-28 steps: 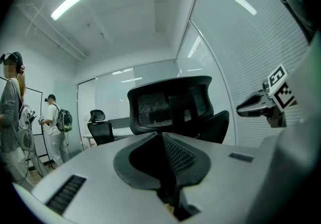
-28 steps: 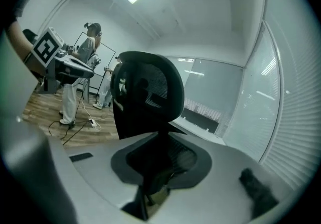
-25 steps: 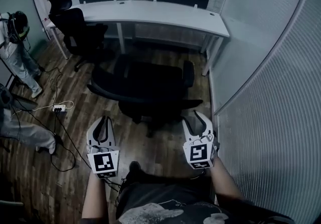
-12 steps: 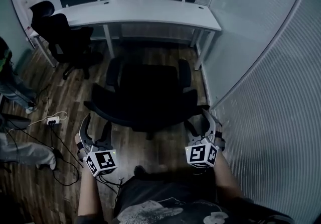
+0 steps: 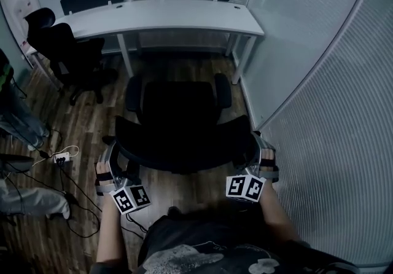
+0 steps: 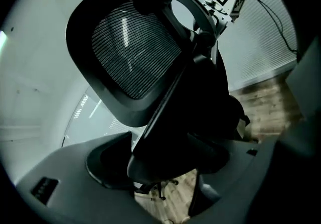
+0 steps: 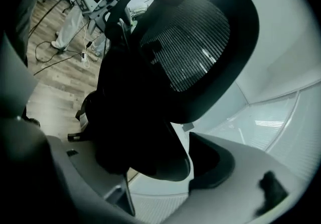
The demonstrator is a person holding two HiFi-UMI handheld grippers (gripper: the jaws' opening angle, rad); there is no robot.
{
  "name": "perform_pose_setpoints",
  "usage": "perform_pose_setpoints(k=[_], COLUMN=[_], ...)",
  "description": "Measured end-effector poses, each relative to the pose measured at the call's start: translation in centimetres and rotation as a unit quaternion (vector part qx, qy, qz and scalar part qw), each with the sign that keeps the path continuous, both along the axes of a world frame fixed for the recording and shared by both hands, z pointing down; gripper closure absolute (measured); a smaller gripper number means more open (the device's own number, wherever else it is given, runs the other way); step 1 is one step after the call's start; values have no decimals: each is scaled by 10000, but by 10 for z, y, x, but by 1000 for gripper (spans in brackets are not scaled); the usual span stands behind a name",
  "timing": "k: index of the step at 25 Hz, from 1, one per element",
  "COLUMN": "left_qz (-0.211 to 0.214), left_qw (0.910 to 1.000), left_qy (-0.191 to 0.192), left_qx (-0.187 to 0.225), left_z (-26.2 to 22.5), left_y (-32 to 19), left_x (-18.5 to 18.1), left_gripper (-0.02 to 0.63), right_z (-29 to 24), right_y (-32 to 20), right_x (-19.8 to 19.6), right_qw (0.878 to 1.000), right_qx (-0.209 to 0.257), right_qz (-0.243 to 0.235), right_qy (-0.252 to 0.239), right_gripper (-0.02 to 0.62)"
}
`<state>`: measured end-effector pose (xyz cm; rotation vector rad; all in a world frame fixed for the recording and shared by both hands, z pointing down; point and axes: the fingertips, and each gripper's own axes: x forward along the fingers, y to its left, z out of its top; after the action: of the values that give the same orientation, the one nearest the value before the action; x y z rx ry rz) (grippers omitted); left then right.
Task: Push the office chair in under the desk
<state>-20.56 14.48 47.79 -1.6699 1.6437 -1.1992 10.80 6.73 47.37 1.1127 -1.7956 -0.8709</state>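
Jaws of left gripper (image 5: 118,165) and right gripper (image 5: 258,155), just opened, loosely straddle the backrest of the black mesh office chair (image 5: 178,120). White desk (image 5: 172,16) lies straight ahead.

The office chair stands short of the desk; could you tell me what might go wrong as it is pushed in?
1. The chair seems nearly as wide as the gap between the desk legs; an armrest could catch the right-hand leg.
2. Pushed off-centre, it may swivel toward the glass wall.
3. Cables on the floor at the left could trip the person.
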Motion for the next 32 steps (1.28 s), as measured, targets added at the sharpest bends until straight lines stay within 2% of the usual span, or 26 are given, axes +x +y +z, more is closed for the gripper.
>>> perform_pose_setpoints(k=[7,9,12,19,25,32], left_qz=[-7,-86,-43,85,345,402], left_qw=[9995,9987,9977,9970,9968,9966], left_qy=[-313,-501,-648,-662,-647,-634], left_qx=[-35,-71,-169,-397,-331,-331], left_z=[2,1,-1,-2,-3,1], left_y=[-19,-22,-21,-31,-46,-72], left_x=[-6,-8,-9,-10,-14,-17], left_gripper=[279,335,351,354,353,353], right_z=[1,2,2,-2,-1,2], right_y=[-9,-12,-14,-21,-34,-58], right_x=[-8,-7,-7,-7,-10,-14], right_qw=[9995,9992,9990,9983,9978,9970], right_qx=[268,287,177,306,226,105], right_qz=[137,222,367,467,597,708], right_qy=[138,182,160,159,179,296], right_gripper=[301,301,304,310,311,316])
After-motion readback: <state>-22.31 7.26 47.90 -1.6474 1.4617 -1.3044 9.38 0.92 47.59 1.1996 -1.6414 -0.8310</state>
